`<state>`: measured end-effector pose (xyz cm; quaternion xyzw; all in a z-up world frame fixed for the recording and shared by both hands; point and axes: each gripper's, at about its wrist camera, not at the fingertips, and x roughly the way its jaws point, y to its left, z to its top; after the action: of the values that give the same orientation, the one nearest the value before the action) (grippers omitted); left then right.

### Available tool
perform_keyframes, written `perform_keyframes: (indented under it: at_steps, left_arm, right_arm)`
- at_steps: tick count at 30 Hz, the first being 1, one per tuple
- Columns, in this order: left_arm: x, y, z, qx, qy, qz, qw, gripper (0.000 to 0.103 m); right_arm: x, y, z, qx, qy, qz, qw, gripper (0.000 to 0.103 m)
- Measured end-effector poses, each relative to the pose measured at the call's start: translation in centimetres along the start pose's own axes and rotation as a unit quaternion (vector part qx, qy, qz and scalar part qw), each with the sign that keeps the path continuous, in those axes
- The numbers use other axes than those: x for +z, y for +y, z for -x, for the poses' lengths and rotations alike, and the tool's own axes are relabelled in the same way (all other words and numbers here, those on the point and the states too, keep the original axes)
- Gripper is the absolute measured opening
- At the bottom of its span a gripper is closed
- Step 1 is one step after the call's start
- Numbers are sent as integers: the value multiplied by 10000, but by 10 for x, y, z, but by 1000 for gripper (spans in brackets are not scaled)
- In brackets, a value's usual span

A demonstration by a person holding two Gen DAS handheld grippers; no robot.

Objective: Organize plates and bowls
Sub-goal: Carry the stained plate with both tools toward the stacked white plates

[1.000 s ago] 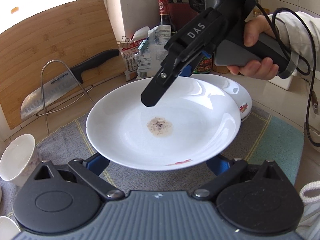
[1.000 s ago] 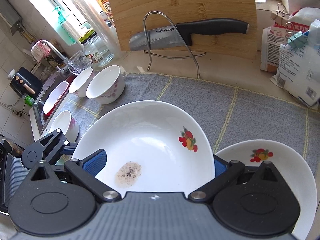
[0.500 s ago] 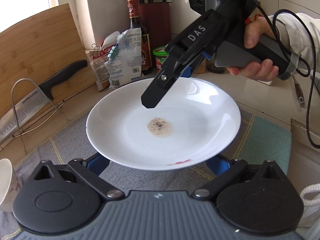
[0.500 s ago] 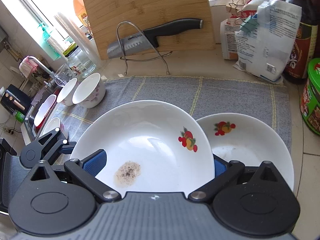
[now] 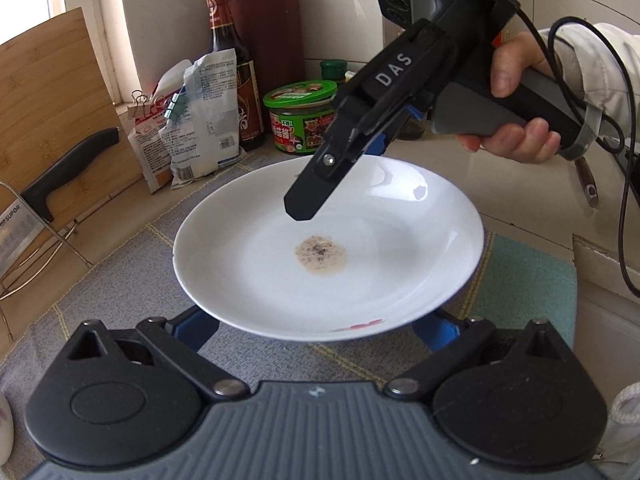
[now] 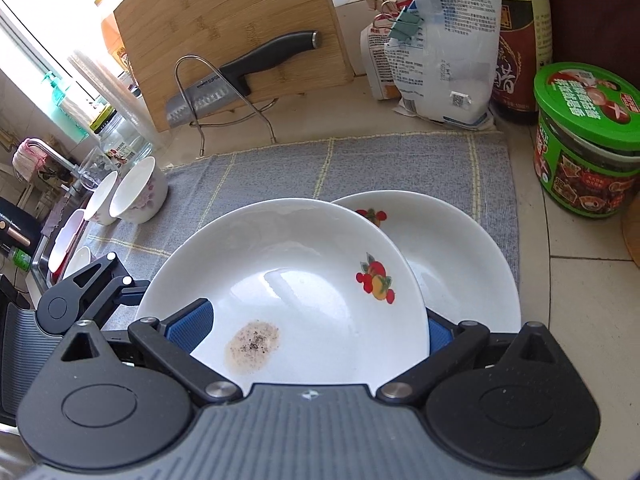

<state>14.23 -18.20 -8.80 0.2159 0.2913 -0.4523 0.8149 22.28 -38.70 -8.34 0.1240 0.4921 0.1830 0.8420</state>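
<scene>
White stained plate [image 6: 304,280] held aloft between right claw [image 6: 308,328] and left claw [image 5: 316,326], both clamped on rim. Second plate [image 6: 460,264] at 2 o'clock on mat; bowls [image 6: 136,192] at 10, unstacked.

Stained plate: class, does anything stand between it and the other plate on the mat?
Nothing visible does. The stained plate hangs partly over the other plate on the grey mat, and that plate's visible surface is bare.
</scene>
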Motion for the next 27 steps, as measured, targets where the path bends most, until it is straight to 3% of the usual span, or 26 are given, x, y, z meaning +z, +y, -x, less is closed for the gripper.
perform_keyframes:
  at_steps: [27]
  left_arm:
    - [6,3,-17,-74,114,-45,9999,101]
  right_arm:
    - [0,-19,-3,-28,6,-140,9999,103]
